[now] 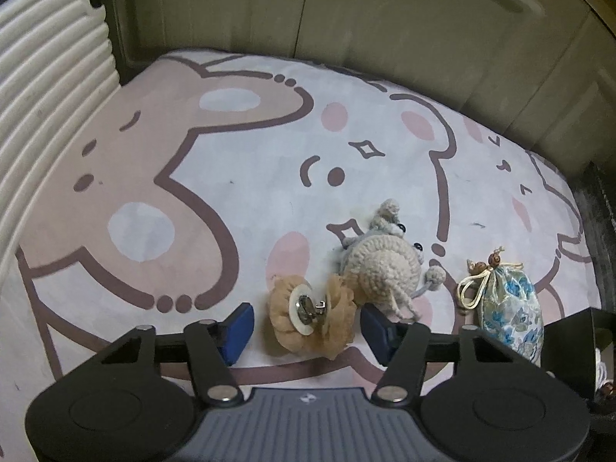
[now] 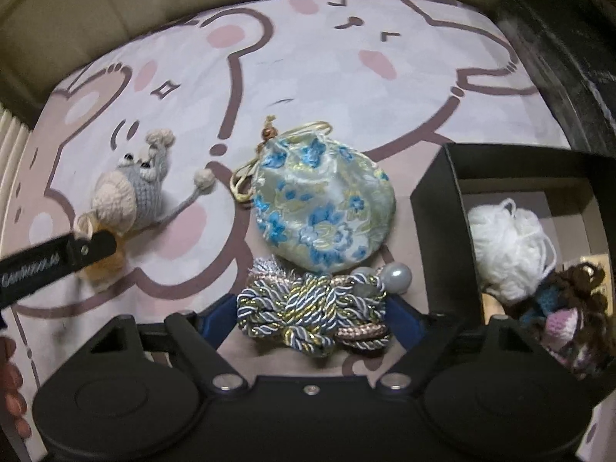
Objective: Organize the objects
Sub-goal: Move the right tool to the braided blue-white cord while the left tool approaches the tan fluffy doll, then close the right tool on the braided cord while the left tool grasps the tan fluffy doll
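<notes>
A tan frilly hair clip (image 1: pixel 312 315) with a metal clasp lies on the cartoon-print cloth (image 1: pixel 231 154), between the blue pads of my left gripper (image 1: pixel 308 331). The pads stand just off its sides, so that gripper is open. A braided blue, gold and pink cord ornament (image 2: pixel 308 308) with grey beads lies between the fingers of my right gripper (image 2: pixel 310 319), which is also open, its pads close to the cords. A crocheted grey and cream mouse (image 1: pixel 381 265) (image 2: pixel 131 200) and a blue floral drawstring pouch (image 1: pixel 508 308) (image 2: pixel 323 208) lie just beyond.
A black open box (image 2: pixel 435 208) stands at the right, holding a white yarn ball (image 2: pixel 508 250) and a brown-haired doll (image 2: pixel 577 308). The left gripper's finger (image 2: pixel 57 258) and a person's fingers (image 2: pixel 11 385) show at the left edge. A white ribbed panel (image 1: pixel 50 96) borders the cloth.
</notes>
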`<state>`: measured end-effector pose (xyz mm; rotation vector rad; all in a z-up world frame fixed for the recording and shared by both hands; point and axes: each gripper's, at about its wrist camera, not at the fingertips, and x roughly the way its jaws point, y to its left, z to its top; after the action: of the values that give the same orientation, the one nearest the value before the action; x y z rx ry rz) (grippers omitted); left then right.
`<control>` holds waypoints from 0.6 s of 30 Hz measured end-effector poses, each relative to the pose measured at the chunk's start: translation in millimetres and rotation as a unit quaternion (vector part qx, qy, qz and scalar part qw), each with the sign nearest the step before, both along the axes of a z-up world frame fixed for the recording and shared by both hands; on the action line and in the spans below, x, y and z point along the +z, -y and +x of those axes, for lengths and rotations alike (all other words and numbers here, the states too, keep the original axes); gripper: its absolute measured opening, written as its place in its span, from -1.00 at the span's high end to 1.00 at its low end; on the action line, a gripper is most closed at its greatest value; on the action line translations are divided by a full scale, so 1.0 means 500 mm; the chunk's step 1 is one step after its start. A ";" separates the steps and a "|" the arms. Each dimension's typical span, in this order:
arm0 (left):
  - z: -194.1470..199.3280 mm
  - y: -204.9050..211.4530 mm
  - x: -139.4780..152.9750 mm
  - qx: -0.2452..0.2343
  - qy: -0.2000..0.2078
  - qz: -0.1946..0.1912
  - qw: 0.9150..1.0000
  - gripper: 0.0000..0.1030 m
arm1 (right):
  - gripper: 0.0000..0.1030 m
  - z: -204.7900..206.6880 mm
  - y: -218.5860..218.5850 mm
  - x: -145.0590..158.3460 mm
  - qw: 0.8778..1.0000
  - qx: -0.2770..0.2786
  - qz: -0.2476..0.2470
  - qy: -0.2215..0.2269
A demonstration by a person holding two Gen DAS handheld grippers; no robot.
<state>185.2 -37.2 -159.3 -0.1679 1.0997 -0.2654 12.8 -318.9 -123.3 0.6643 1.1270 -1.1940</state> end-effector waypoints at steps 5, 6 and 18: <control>0.006 0.002 -0.009 0.009 -0.006 0.005 1.000 -0.11 | -0.61 0.012 -0.007 -0.004 1.000 0.026 -0.002 -0.014; 0.007 0.002 -0.010 0.012 -0.007 0.003 1.000 -0.08 | -0.59 0.013 -0.008 -0.003 0.999 0.029 -0.002 -0.015; 0.007 0.006 -0.003 -0.001 -0.016 -0.001 1.000 0.48 | -0.03 0.023 -0.009 0.021 0.998 0.049 -0.022 -0.015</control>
<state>188.9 -40.0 -161.0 -0.1729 1.1310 -0.2670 24.6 -314.4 -112.8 0.5527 1.1428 -1.1447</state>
